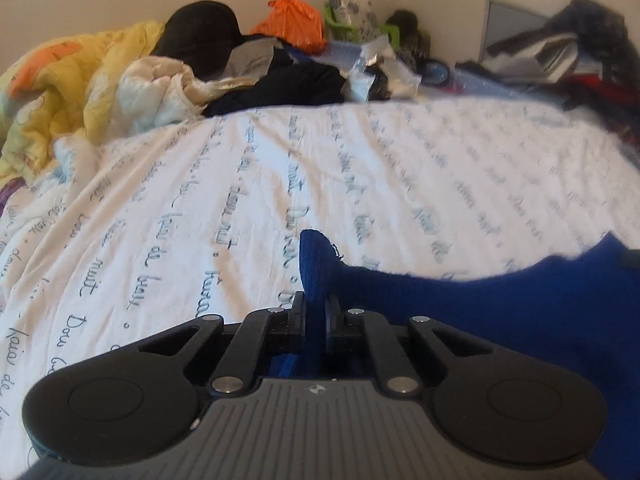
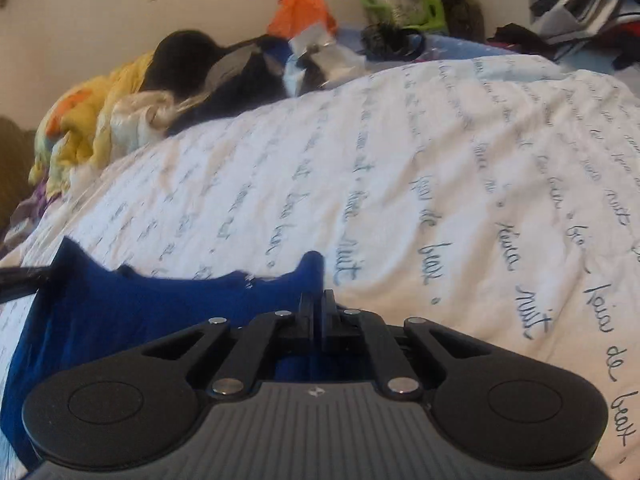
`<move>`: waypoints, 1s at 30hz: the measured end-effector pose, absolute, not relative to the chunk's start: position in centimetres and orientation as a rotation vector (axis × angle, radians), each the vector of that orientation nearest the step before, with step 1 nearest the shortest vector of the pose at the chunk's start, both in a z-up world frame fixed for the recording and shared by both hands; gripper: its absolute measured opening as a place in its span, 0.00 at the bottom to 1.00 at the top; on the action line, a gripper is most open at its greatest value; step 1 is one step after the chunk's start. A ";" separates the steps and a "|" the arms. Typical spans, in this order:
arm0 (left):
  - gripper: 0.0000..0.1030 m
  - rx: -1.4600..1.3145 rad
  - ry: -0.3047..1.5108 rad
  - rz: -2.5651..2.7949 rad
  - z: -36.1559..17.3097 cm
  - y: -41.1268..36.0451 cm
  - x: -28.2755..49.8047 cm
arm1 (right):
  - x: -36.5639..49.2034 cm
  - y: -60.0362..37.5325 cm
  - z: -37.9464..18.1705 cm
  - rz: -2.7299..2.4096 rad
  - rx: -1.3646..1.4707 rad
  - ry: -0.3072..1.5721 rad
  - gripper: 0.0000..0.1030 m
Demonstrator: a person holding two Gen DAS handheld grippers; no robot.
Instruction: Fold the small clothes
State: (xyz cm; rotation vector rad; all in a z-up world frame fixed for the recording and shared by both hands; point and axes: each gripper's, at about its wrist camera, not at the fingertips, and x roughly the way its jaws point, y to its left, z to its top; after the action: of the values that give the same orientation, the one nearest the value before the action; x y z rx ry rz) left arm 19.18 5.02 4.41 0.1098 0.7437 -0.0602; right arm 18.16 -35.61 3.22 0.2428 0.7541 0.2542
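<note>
Risk of slippage first: left gripper [image 1: 316, 300] clamped narrow on an upstanding corner of the blue garment [image 1: 500, 320], with only a small tab of knit poking above the pads. Right gripper [image 2: 319, 300] likewise pinched almost fully closed on the opposite corner of the same cloth, a thin nub of blue standing just past the fingertips. Garment stretched between the two grips, its top edge sagging in a shallow curve over the white bedsheet [image 1: 280, 168], the body hanging down toward the near side of the bed. Likely trouble: a corner pulling free if the hands draw further apart, since little fabric sits inside either pinch. Equally possible: uneven lowering, leaving one side bunched or the hem folded under itself, so that later folds come out crooked. Soft, stretchy knit, by the look of it, so prone to sagging in the middle and landing creased unless kept taut. Wrinkled sheet underneath, liable to drag along with the cloth. Clutter pile [image 1: 288, 76] at the far edge of the bed well apart, no hazard for now.
</note>
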 end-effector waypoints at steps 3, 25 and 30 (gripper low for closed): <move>0.18 0.189 0.750 -0.035 2.0 4.1 19.4 | 18.5 -36.4 0.5 0.254 0.341 0.798 0.03; 1.00 0.011 0.709 -0.029 0.4 5.1 18.2 | 16.2 -30.3 -0.1 0.194 0.007 0.604 0.23; 1.00 0.004 0.703 -0.017 0.6 5.3 17.4 | 16.2 -30.0 1.6 0.130 0.053 0.643 0.27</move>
State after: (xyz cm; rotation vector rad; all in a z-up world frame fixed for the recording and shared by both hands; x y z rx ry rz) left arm 17.43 5.26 0.61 0.0038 0.7026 -0.0172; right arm 16.24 -30.04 1.55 0.0533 0.6433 0.1296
